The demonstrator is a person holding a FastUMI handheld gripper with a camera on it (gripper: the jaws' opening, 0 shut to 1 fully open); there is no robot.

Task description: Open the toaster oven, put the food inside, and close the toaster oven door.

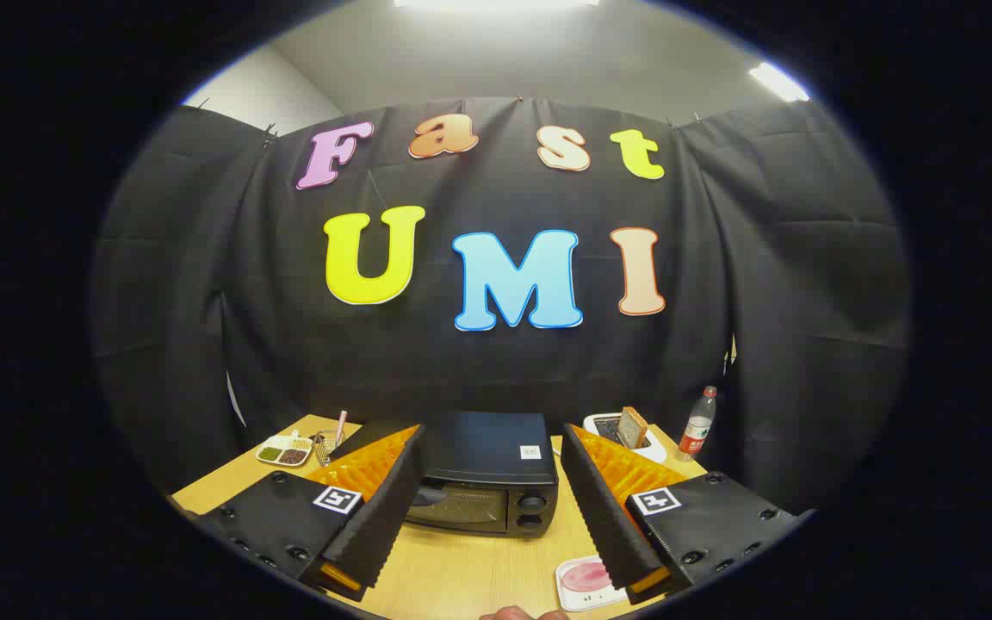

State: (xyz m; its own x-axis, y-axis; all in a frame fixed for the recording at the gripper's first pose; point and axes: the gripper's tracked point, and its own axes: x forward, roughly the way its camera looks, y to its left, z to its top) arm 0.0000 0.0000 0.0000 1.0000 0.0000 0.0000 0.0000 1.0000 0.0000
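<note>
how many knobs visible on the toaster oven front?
2, stacked at the right end of the toaster oven front: upper knob, lower knob. The open gripper frames the oven; its left finger covers the door's left part, so more could be hidden.

bright ceiling strip lights (496, 3) overhead (slightly blown out), sharp centre, fisheye-bent edges

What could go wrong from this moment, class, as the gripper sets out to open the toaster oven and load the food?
1. The toaster oven is shut and sits beyond the open fingers; a clumsy pull on the door might drag the whole oven across the table.
2. The plate of food lies close under the right finger, so a descent could knock it.
3. The bottle stands upright nearby; a wide swing might topple it.
</note>
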